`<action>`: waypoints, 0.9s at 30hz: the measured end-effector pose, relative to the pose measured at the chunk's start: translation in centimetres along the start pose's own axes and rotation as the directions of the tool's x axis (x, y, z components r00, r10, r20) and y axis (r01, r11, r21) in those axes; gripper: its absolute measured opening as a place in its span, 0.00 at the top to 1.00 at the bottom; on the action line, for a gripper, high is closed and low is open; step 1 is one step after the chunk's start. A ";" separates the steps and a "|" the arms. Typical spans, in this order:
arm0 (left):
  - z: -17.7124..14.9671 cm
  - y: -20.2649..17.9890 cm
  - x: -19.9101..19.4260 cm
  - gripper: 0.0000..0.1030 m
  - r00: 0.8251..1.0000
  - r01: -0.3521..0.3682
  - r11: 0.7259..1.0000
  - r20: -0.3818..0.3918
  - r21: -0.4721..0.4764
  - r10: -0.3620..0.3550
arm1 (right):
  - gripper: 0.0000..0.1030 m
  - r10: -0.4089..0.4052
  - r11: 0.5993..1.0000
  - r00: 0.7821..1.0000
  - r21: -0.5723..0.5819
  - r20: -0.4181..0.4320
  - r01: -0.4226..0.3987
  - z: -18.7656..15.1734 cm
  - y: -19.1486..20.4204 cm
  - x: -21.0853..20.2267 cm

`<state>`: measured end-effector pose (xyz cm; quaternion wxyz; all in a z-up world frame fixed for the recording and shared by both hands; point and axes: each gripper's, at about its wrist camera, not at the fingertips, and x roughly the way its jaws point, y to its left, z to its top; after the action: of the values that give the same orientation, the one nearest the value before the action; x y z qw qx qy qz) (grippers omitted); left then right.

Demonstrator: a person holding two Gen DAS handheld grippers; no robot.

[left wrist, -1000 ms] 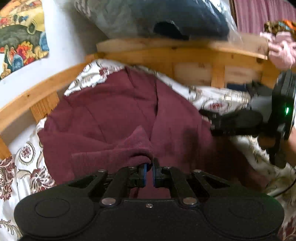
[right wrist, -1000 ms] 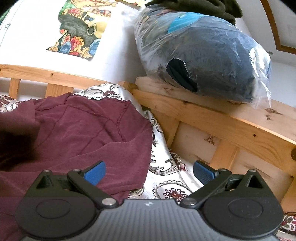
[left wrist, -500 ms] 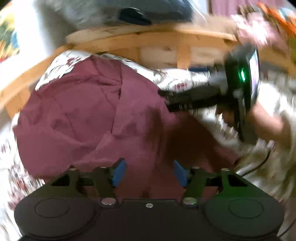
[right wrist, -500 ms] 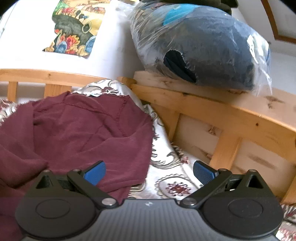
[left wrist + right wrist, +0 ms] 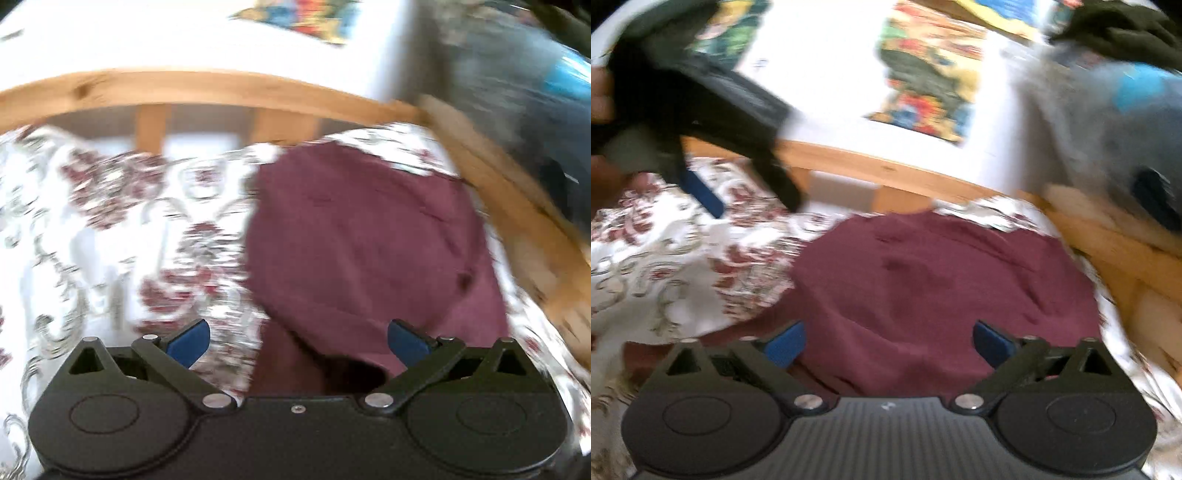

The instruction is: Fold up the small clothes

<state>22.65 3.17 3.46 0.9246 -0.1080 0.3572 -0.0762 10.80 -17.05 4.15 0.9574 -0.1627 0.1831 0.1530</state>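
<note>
A maroon garment (image 5: 369, 240) lies folded on the floral bed sheet (image 5: 110, 221); both views are blurred. My left gripper (image 5: 298, 341) is open over the garment's left edge, its jaws opening wide and nothing gripped between the blue pads (image 5: 188, 341). In the right wrist view the garment (image 5: 942, 288) fills the middle. My right gripper (image 5: 888, 343) hovers over its near part with jaws closing; cloth lies below and between them, and the pads (image 5: 991, 343) do not press on it. The left gripper (image 5: 755, 206) shows at the upper left, held by a hand (image 5: 598, 99).
A wooden bed rail (image 5: 221, 88) runs behind the sheet and down the right side (image 5: 1126, 258). A plastic bag of dark clothes (image 5: 1108, 110) rests on the right rail. A colourful poster (image 5: 923, 74) hangs on the white wall.
My left gripper let go of the maroon fold, opened wide and swung left. My right gripper swung left over the garment, and its jaws narrowed slightly.
</note>
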 end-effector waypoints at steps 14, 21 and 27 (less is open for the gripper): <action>-0.3 2.1 2.5 0.01 0.998 -0.029 0.993 -0.056 -0.114 0.023 | 0.91 -0.151 0.954 0.989 0.262 0.005 0.144 0.5 -4.3 -3.3; -1.0 -0.3 1.9 0.01 0.998 -0.035 0.999 -0.043 0.004 0.035 | 0.91 -0.167 0.924 0.985 0.341 -0.053 0.175 -0.3 -6.5 -7.0; -1.1 -0.7 2.2 0.01 0.998 -0.038 0.999 -0.056 -0.019 0.037 | 0.68 -0.121 0.943 0.992 0.308 -0.044 0.129 0.4 -5.0 -7.6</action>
<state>23.46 1.88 1.46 0.9145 -0.1084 0.3853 -0.0580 5.94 -23.16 8.84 0.9765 -0.0236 0.2059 0.0591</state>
